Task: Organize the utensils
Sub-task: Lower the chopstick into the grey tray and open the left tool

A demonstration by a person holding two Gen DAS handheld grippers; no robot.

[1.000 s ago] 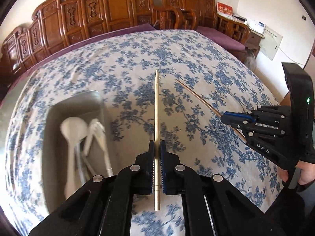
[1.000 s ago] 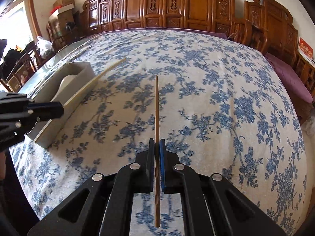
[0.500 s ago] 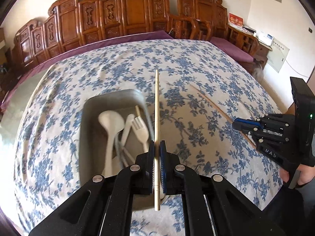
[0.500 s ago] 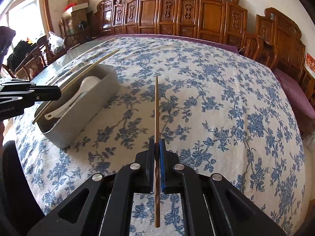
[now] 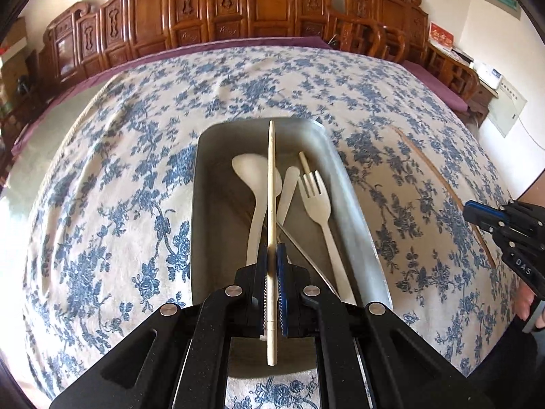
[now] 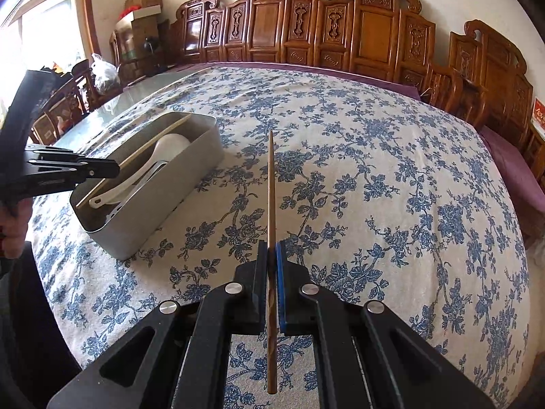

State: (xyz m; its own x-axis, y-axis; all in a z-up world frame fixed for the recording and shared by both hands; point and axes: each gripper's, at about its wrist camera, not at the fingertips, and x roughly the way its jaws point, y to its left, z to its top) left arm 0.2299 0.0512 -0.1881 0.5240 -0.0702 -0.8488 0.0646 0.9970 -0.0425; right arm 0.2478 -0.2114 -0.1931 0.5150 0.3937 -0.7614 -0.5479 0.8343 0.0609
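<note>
The left gripper has its jaws clamped on a pale chopstick, held lengthwise over the grey metal tray on the floral-clothed counter; a white spoon and fork lie inside the tray. The right gripper, well apart from the tray, pinches a darker brown chopstick above the cloth.
</note>
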